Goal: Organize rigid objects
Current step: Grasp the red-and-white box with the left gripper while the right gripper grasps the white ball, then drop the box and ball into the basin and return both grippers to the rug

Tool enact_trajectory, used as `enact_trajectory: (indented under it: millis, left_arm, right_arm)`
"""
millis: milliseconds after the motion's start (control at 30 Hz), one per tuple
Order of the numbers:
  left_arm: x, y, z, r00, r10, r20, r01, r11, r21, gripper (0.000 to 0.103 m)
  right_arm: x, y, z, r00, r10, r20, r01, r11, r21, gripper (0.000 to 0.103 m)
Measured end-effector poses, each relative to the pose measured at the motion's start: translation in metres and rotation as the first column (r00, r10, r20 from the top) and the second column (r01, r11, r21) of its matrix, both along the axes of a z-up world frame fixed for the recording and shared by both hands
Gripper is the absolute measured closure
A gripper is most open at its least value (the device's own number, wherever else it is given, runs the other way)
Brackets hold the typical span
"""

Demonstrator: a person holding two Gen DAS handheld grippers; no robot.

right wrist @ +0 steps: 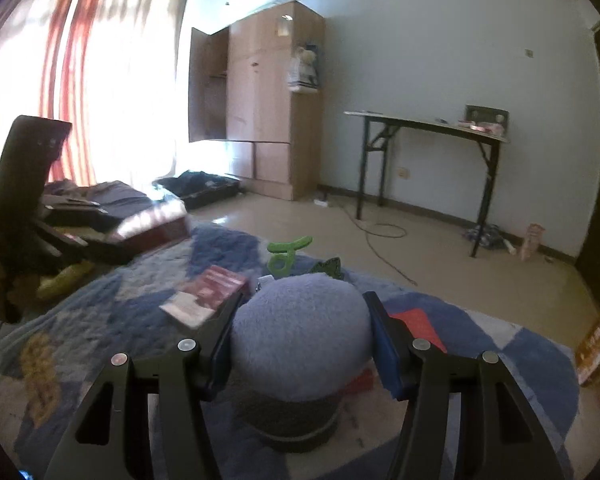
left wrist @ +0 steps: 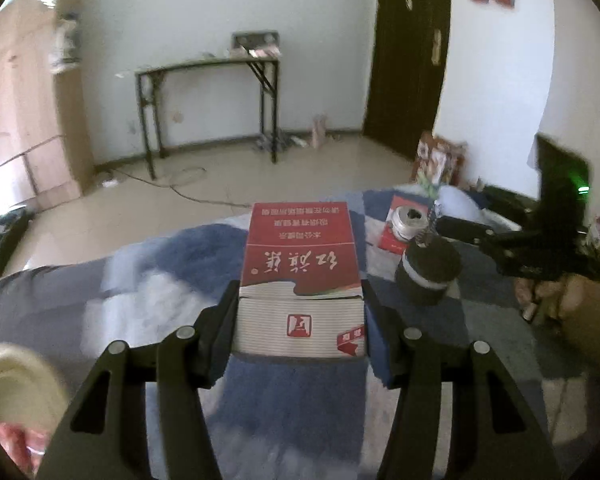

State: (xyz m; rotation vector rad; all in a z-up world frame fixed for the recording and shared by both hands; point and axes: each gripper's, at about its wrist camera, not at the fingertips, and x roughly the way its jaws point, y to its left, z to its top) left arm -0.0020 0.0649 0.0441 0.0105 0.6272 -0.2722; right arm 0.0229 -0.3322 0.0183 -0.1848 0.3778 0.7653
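Two grippers are each closed on an object above a blue and white patterned blanket (left wrist: pixel 284 400).

Left gripper (left wrist: pixel 300 320): the jaws are clamped on the two long sides of a red and white box (left wrist: pixel 300 276). The box lies flat between the fingers, with its red printed end pointing away from the camera and its striped white end nearest the wrist. In the right wrist view the same box (right wrist: pixel 152 226) appears blurred at the left, clear of the blanket.

Right gripper (right wrist: pixel 300 340): the jaws press against both sides of a round object with a fuzzy blue dome top (right wrist: pixel 300 332) and a dark base. In the left wrist view this object (left wrist: pixel 427 270) shows as a dark cylinder with a pale band, beside the right gripper's fingers.

On the blanket:
- A silver metal cylinder (left wrist: pixel 410 222) stands on a flat red packet (left wrist: pixel 392 236), just beyond the dark cylinder.
- A second red and white box (right wrist: pixel 208 294) lies flat, left of the blue dome.
- A green plastic piece (right wrist: pixel 286 254) stands beyond the dome.

Room: a black folding table (left wrist: pixel 208 68) stands against the far wall, a wooden wardrobe (right wrist: pixel 272 100) to its left, and a dark door (left wrist: pixel 412 52) to its right.
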Motion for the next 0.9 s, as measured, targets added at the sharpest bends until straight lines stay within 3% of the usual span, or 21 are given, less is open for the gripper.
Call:
enact_trajectory:
  millis: [133,267,367,500,600,767,833,900]
  left_arm:
    - [-0.076,0.071,0.027,0.981,0.192,0.017,-0.192,0.981,0.022,0.046]
    - [-0.136,0.149,0.025,0.905,0.425,-0.029,-0.421,0.902,0.101,0.046]
    - [-0.156,0.191,0.008,0.85,0.518,-0.097,-0.508,0.854,0.115,0.046]
    - [-0.155,0.225,-0.009,0.822,0.561,-0.099,-0.553,0.827,0.102,0.046]
    - [-0.126,0.25,-0.026,0.802,0.578,-0.15,-0.572,0.816,0.084,0.046]
    - [-0.088,0.288,-0.069,0.761,0.596,-0.255,-0.592,0.799,0.103,0.046]
    - [-0.088,0.291,-0.07,0.746,0.615,-0.255,-0.61,0.785,0.11,0.046]
    - [-0.086,0.29,-0.073,0.745,0.611,-0.268,-0.607,0.788,0.108,0.045]
  right_arm:
    - [-0.025,0.016,0.02,0.986,0.165,0.004,-0.165,0.985,0.056,0.045]
    - [-0.051,0.076,0.033,0.928,0.37,-0.048,-0.365,0.927,0.088,0.045]
    - [-0.065,0.133,0.039,0.885,0.463,-0.053,-0.46,0.886,0.056,0.045]
    - [-0.086,0.239,0.039,0.812,0.58,-0.071,-0.582,0.812,-0.03,0.045]
    - [-0.093,0.309,0.027,0.783,0.614,-0.097,-0.622,0.775,-0.11,0.045]
    - [-0.097,0.383,-0.009,0.773,0.609,-0.176,-0.634,0.742,-0.219,0.045]
    - [-0.097,0.407,-0.011,0.78,0.599,-0.179,-0.625,0.739,-0.252,0.045]
    - [-0.094,0.418,-0.019,0.786,0.589,-0.19,-0.619,0.741,-0.262,0.045]
